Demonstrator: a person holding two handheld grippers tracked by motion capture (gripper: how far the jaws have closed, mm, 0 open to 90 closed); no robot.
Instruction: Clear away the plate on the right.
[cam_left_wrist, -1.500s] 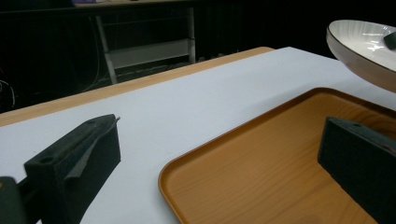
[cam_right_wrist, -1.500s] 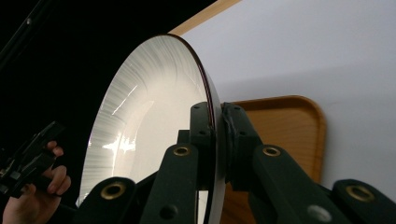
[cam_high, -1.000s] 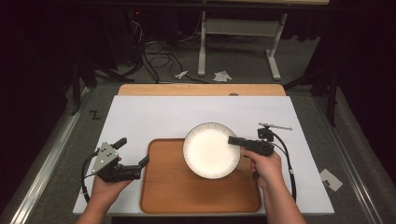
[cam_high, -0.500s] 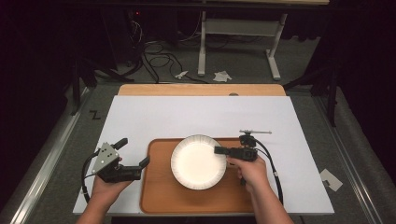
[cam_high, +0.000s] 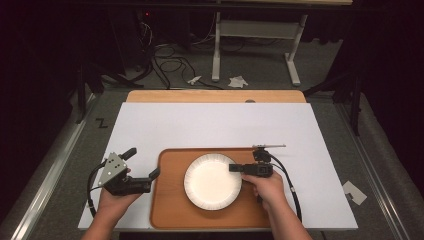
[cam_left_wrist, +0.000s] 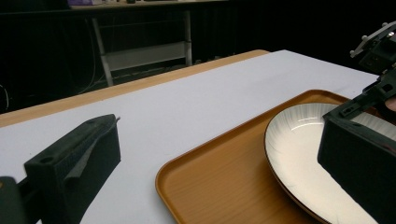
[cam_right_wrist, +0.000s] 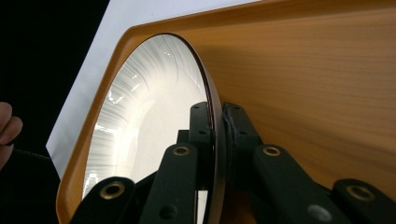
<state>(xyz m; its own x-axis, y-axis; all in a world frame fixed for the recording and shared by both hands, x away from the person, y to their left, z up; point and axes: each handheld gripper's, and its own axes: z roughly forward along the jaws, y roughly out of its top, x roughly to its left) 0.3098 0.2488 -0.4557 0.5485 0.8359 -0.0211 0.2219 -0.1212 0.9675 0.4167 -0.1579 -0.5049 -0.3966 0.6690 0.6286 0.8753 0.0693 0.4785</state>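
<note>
A white ribbed plate (cam_high: 212, 181) lies over the middle of the brown wooden tray (cam_high: 170, 210), slightly tilted; I cannot tell whether it rests on the tray. My right gripper (cam_high: 235, 168) is shut on the plate's right rim. In the right gripper view its jaws (cam_right_wrist: 215, 135) pinch the dark rim of the plate (cam_right_wrist: 149, 116) above the tray (cam_right_wrist: 303, 84). My left gripper (cam_high: 142, 163) stands open at the tray's left edge with nothing between its fingers. In the left gripper view its jaws (cam_left_wrist: 223, 123) stand wide apart, facing the tray (cam_left_wrist: 224, 186) and plate (cam_left_wrist: 299, 140).
A white sheet (cam_high: 215, 125) covers the table, with a wooden strip (cam_high: 215, 96) at the far edge. The right gripper's cable (cam_high: 292, 187) loops over the sheet right of the tray. Table legs and cables stand on the floor beyond.
My right gripper has carried the plate down and to the left, from the tray's far right corner to over its middle. The left gripper has stayed in place, open.
</note>
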